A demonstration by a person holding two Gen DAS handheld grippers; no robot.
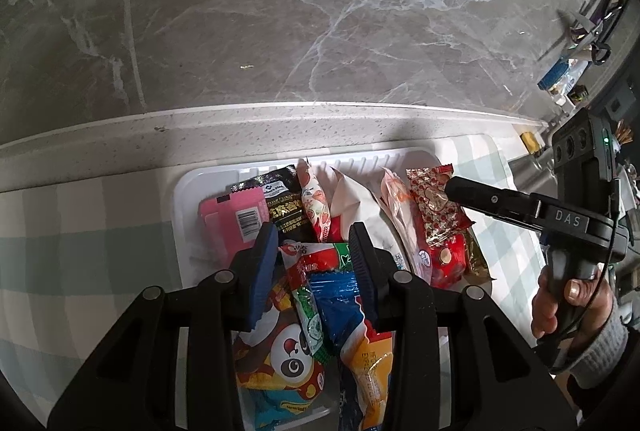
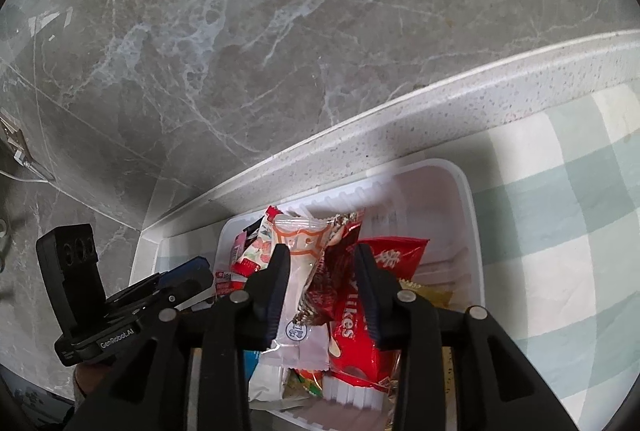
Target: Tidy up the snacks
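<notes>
Between the parted pads of the right tool [image 2: 322, 281], untouched, the white-and-orange packet [image 2: 298, 271] lies lengthwise in the white tray [image 2: 474, 231] (left tool [image 1: 314, 255] also open, beside it over red-green packets).

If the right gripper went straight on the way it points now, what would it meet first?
Most likely the clear wrapper with orange print, which lies between the open fingers of the right gripper, beside a brown-and-white packet in the white tray. Depth is unclear, so which of the two comes first is uncertain.
</notes>
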